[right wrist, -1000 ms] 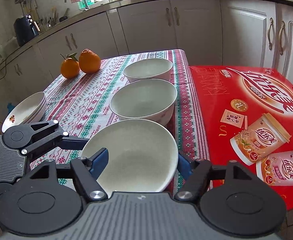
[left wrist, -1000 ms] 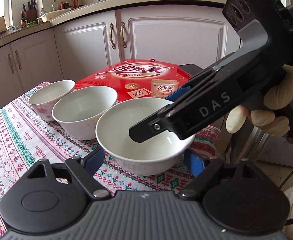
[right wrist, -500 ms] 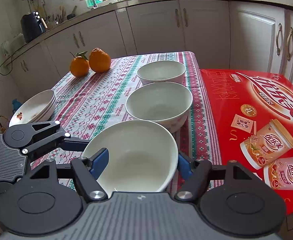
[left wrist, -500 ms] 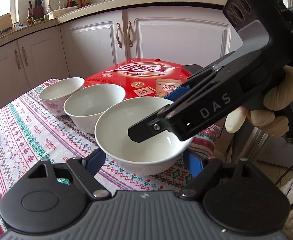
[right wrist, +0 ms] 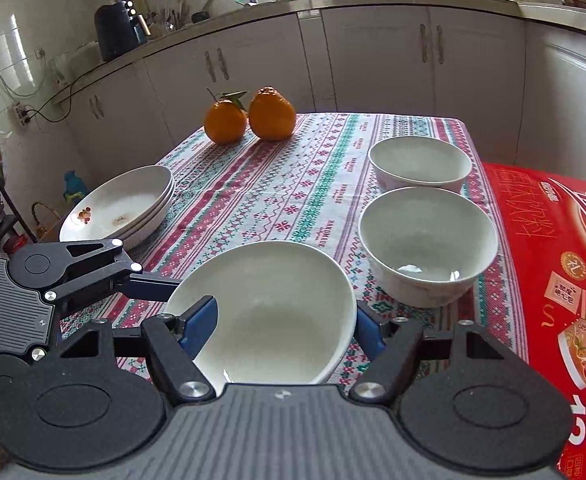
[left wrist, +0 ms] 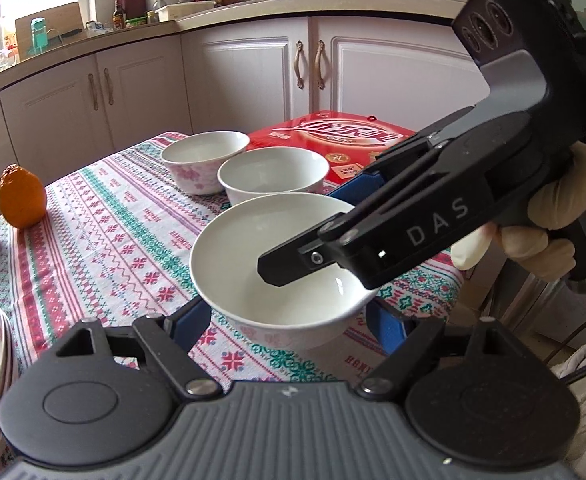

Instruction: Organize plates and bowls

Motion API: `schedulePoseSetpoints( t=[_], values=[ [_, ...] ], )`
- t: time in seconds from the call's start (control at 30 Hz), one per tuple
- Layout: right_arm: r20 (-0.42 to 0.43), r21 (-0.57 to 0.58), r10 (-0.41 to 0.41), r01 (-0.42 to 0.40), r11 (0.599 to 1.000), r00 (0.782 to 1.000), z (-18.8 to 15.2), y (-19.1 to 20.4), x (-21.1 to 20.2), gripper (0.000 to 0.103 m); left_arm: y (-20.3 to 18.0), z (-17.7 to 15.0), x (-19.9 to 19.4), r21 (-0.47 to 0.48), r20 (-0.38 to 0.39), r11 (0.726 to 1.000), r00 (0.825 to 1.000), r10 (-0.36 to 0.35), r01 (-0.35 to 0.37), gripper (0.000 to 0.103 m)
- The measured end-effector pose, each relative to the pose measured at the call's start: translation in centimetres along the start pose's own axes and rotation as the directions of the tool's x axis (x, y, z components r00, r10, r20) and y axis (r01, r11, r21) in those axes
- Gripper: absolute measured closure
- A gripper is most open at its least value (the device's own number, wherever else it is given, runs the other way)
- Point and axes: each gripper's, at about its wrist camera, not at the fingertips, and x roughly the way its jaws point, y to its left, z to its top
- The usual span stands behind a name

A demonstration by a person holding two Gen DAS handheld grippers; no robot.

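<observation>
A white bowl [left wrist: 277, 264] is held between both grippers above the patterned tablecloth; it also shows in the right wrist view [right wrist: 269, 312]. My left gripper [left wrist: 293, 320] has its blue pads on the bowl's two sides. My right gripper [right wrist: 285, 320] is shut on the same bowl, and its black body [left wrist: 433, 216] crosses over the bowl. Two more white bowls [right wrist: 427, 244] [right wrist: 420, 162] stand in a row beyond. A stack of white plates [right wrist: 121, 204] sits at the table's left edge.
Two oranges [right wrist: 249, 118] sit at the far side of the table. A red printed box [right wrist: 565, 280] lies to the right of the bowls. White kitchen cabinets [right wrist: 373, 60] surround the table.
Both grippers have swung left with the bowl still held. The oranges and the plate stack have come further into view; the other two bowls stay put.
</observation>
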Motion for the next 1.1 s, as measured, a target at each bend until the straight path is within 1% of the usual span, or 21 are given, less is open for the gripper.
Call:
schedulePoseSetpoints(
  t=[0.23, 0.43, 0.9, 1.1],
  values=[
    [-0.019, -0.032, 0.046, -0.046, 0.998, 0.999, 1.0, 2.0, 2.2, 0.026, 2.0, -1.3, -1.1, -0.046, -0.013, 0.998, 0.999, 0.043, -0.043, 0.019],
    [-0.033, -0.052, 0.066, -0.068, 0.996, 0.997, 1.7, 3.2, 3.7, 0.026, 3.4, -2.1, -1.4, -0.077, -0.02, 0.995, 0.998, 0.06, -0.062, 0.019],
    [-0.044, -0.075, 0.077, -0.08, 0.994, 0.996, 2.9, 4.3, 6.0, 0.026, 5.3, -2.5, -1.6, -0.109, -0.021, 0.99, 0.996, 0.091, -0.092, 0.019],
    [-0.045, -0.08, 0.073, -0.077, 0.994, 0.996, 3.2, 4.4, 6.9, 0.026, 6.0, -2.5, -1.3, -0.125, -0.018, 0.988, 0.996, 0.09, -0.091, 0.019]
  ],
)
